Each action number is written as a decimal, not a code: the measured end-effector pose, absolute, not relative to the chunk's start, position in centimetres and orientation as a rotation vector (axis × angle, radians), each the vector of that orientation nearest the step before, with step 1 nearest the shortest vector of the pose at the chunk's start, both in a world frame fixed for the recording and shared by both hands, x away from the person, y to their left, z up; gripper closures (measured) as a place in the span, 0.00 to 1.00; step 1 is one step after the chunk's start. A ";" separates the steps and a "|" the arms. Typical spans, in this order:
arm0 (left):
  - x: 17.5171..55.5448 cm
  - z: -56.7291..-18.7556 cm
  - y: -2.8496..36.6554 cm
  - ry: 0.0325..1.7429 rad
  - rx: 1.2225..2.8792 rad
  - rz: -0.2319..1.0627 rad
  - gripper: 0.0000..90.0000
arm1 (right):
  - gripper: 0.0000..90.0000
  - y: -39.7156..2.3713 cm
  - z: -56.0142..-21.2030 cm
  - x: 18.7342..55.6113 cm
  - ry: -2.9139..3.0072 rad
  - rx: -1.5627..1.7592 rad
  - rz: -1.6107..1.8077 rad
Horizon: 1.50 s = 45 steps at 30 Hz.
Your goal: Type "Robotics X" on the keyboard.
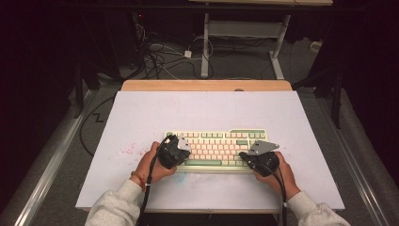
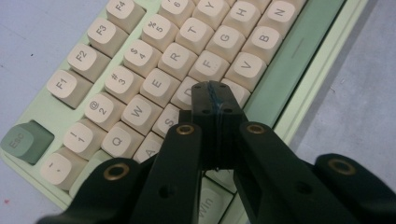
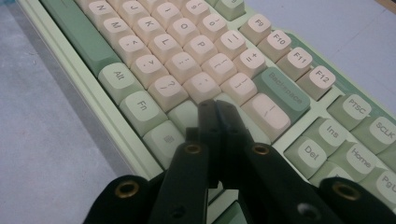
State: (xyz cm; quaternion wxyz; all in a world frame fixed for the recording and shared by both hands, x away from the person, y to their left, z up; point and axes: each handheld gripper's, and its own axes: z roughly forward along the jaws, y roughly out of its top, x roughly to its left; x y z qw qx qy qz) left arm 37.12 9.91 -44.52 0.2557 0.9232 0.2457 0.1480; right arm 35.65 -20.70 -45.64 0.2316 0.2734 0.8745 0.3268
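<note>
A pale green keyboard (image 1: 216, 147) with cream and green keys lies on the white table top, near the person's side. My left gripper (image 1: 181, 151) hangs over its left end, held in the left hand. In the left gripper view the left gripper (image 2: 214, 91) is shut and empty, its tips just above the keyboard (image 2: 140, 60) around the D and C keys. My right gripper (image 1: 243, 155) is over the right end. In the right gripper view the right gripper (image 3: 215, 106) is shut with nothing held, poised over the keyboard (image 3: 196, 51) near the Enter and right Shift keys.
The white table top (image 1: 155, 113) has a wooden strip (image 1: 207, 85) along its far edge and faint red specks (image 1: 128, 150) left of the keyboard. Beyond it stand a desk frame (image 1: 244, 33) and tangled cables (image 1: 160, 52) on the floor.
</note>
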 end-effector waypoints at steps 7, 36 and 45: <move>36.7 -43.7 10.1 0.657 2.473 0.436 0.97 | 1.00 -20.7 -45.6 35.6 2.404 0.748 0.896; 36.4 -43.2 10.8 0.651 2.362 0.534 0.78 | 1.00 -21.0 -44.9 35.5 2.397 0.749 0.945; 36.3 -43.2 10.8 0.681 2.330 0.602 0.54 | 0.95 -21.1 -43.8 35.2 2.350 0.742 1.005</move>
